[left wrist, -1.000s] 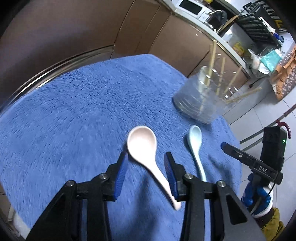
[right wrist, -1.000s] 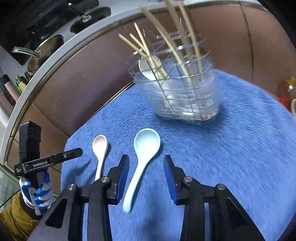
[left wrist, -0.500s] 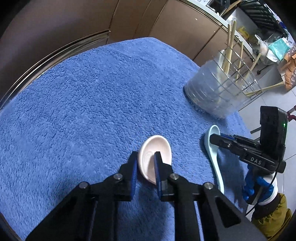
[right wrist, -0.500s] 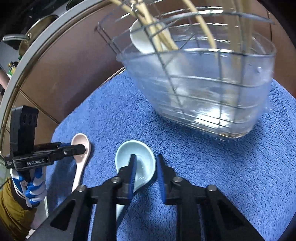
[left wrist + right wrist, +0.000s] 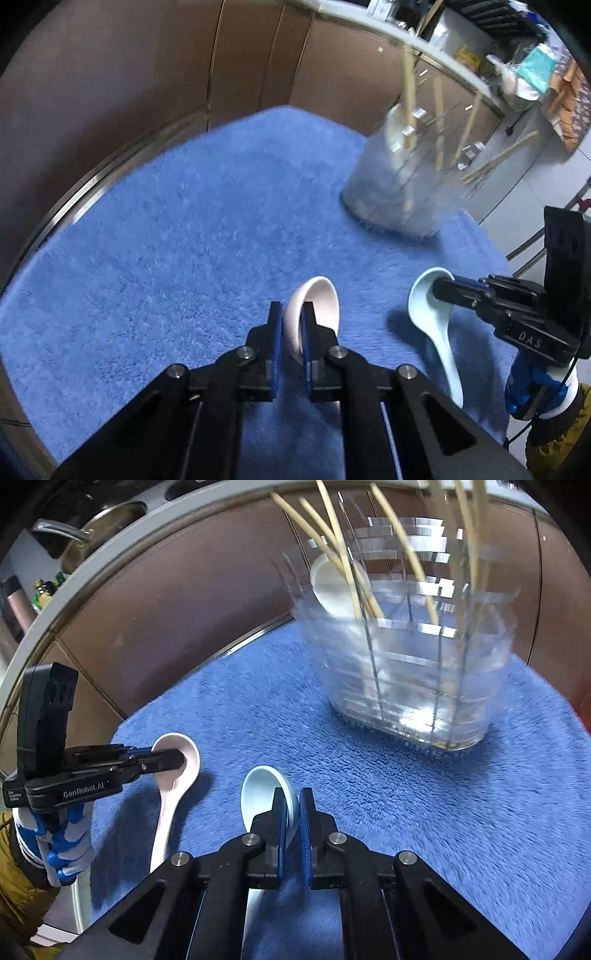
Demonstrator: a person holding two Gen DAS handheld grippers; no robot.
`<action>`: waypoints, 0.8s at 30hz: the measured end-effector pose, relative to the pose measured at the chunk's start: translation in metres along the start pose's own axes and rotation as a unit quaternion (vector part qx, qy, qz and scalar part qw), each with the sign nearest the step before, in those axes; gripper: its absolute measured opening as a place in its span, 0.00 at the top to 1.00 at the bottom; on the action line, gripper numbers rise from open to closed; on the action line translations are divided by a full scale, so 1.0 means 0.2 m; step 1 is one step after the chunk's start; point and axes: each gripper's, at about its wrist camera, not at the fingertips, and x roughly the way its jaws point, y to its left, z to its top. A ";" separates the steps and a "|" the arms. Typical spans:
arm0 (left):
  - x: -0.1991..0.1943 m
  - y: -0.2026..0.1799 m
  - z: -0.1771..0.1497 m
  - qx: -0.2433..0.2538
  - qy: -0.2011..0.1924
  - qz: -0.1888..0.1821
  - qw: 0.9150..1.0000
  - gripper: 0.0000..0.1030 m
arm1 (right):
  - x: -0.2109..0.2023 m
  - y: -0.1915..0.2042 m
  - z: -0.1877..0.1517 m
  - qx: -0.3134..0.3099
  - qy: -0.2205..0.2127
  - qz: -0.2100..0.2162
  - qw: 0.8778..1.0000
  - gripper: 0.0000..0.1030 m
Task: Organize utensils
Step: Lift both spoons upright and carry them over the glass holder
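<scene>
My left gripper (image 5: 291, 332) is shut on the rim of a pale pink ceramic spoon (image 5: 317, 306) and holds it just above the blue towel (image 5: 166, 240). My right gripper (image 5: 293, 812) is shut on the rim of a light blue ceramic spoon (image 5: 264, 786), also lifted off the towel. Each gripper shows in the other's view: the right one (image 5: 443, 286) with the blue spoon (image 5: 439, 332), the left one (image 5: 177, 760) with the pink spoon (image 5: 173, 775). A clear utensil holder (image 5: 413, 664) with chopsticks (image 5: 332, 550) and a white spoon (image 5: 332, 587) stands ahead; it also shows in the left wrist view (image 5: 402, 184).
The blue towel (image 5: 443, 830) covers a round table with a metal rim (image 5: 74, 192). Brown cabinet doors (image 5: 258, 62) stand behind it. A counter with a pan (image 5: 92, 535) lies beyond, and cluttered shelves (image 5: 535, 55) at the far right.
Both grippers, shut on the spoon bowls half a second ago, have lifted the spoons off the towel, handles hanging down. One second ago both were open above the lying spoons.
</scene>
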 end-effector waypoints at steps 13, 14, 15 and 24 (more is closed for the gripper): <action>-0.48 -0.28 0.32 0.028 -0.145 -0.004 0.989 0.92 | -0.64 0.24 0.28 -0.049 -0.204 -0.076 0.975 0.93; -0.52 -0.31 0.38 0.026 -0.165 -0.004 0.986 0.92 | -0.69 0.26 0.33 -0.055 -0.233 -0.095 0.966 0.93; -0.55 -0.34 0.43 0.023 -0.180 -0.005 0.983 0.92 | -0.72 0.26 0.38 -0.057 -0.258 -0.106 0.959 0.93; -0.55 -0.58 0.81 0.021 -0.274 0.018 0.961 0.92 | -0.78 0.14 0.64 -0.049 -0.377 -0.179 0.908 0.93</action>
